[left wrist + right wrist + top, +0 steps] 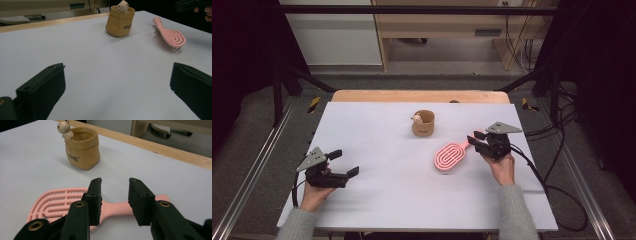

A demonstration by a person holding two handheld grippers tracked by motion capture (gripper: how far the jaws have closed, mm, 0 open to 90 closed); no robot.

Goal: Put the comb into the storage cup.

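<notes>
Tan pouch [423, 125] holds a small figure [416, 118]; right gripper [115, 197] narrow, straddling the brush [65, 202] handle; left gripper [117, 87] wide.

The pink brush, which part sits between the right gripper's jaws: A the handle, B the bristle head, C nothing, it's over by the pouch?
A: in the right gripper view the brush has its handle crossing the gap of the right gripper, the head off to one side.

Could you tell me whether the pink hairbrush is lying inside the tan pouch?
No, the pink hairbrush lies flat on the white table, apart from the tan pouch, which holds a small figurine.
</notes>
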